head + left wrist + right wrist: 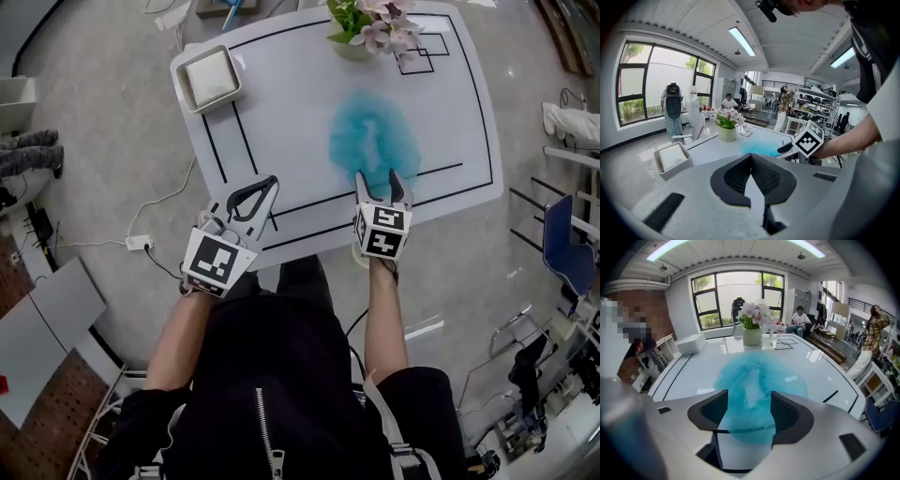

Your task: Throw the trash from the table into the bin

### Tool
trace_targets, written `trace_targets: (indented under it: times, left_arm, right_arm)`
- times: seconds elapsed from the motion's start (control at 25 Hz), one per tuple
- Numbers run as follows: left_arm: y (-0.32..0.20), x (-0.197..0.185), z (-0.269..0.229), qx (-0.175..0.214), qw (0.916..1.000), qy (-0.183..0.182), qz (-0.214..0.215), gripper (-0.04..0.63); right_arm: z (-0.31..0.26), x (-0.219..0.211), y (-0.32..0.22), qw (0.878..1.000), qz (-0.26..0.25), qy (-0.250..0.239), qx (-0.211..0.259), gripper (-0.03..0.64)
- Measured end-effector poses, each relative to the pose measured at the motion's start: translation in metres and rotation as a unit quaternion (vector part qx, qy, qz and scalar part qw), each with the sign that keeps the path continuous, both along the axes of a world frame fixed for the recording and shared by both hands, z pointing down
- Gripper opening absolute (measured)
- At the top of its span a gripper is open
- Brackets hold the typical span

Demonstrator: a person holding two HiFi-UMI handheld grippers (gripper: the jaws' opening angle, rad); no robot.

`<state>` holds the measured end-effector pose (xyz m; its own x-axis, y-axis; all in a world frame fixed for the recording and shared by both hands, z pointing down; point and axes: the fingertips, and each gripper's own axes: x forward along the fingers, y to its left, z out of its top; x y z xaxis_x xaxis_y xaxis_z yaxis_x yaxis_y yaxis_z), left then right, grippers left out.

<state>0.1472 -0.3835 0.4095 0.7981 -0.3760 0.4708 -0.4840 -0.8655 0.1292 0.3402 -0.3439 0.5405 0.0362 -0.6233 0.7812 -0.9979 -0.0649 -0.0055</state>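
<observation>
our right gripper (378, 180) hangs over the near side of the tabletop (281, 103) with its jaws spread wide and nothing pinched. in the right gripper view the two pads (711, 414) frame the near edge of the blue trash (757, 376), a thin, crumpled, see-through wad lying on the white surface; the pads do not press it. from the head view the wad sits mid-tabletop, between the flower pot (366, 28) at the far edge and the near edge, with the jaw tips just at its near rim.

our left gripper (270, 184) has its jaws together on nothing, tips meeting, and it hovers over the near left part of the tabletop, well apart from the wad.

we judge the step in hand to be the reach for the pick-up: the trash is not yet grasped, so the task is at its start. the next move calls for the right gripper to go a little further forward and down until the pads straddle a good bunch of the film, then to close fully, since so light and slack a thing can slip out of a shallow pinch. after that we must lift it and carry it left to the white square bin (209, 78) at the far left corner, which we take to be the target.
</observation>
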Motion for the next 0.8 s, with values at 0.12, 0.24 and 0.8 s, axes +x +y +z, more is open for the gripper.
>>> trace_targets:
  times: [0.12,0.24,0.8]
  left_arm:
    - [-0.003,-0.001,0.003,-0.002,0.9999,-0.01,-0.014,0.006]
    - [-0.007,0.0,0.004,-0.017,0.9991,-0.012,-0.037,0.006]
    - [-0.012,0.008,0.002,-0.002,0.999,-0.012,-0.044,0.006]
  right_arm:
    - [0.018,0.008,-0.006,1.0,-0.011,0.005,-0.021,0.275]
    - [0.032,0.015,-0.009,0.999,-0.02,0.012,-0.039,0.275]
    - [0.043,0.007,-0.009,0.997,-0.031,-0.017,-0.063,0.121]
